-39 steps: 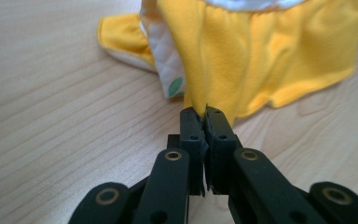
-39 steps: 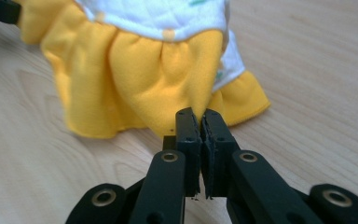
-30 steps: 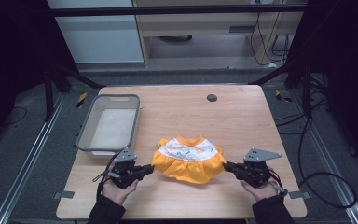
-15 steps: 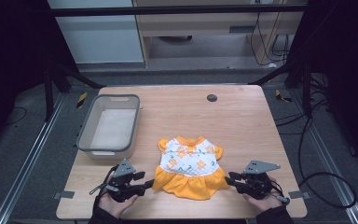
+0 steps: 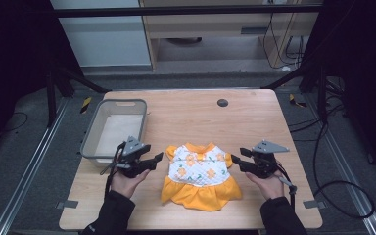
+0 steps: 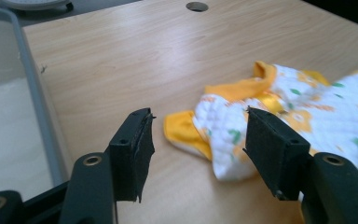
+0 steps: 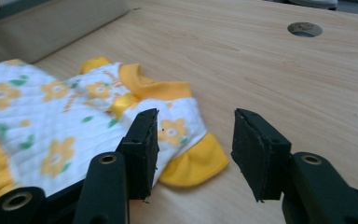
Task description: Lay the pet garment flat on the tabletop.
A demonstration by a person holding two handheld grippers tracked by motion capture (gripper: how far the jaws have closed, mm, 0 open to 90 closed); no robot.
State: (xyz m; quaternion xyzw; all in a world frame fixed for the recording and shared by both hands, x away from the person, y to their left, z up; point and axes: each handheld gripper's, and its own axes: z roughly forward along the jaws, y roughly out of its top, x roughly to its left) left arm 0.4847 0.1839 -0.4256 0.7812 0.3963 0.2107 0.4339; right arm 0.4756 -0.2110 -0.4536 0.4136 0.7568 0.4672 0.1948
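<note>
High view: both grippers, left (image 5: 155, 159) and right (image 5: 237, 157), are releasing with jaws just opening beside the yellow-and-white flowered baby dress (image 5: 199, 176) lying flat mid-table; either sleeve risks snagging on a retreating pad.

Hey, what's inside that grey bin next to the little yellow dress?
The bin shows a pale, bare floor; I see nothing lying in it. Its near corner is hidden behind the left gripper, so something small there can't be ruled out.
</note>
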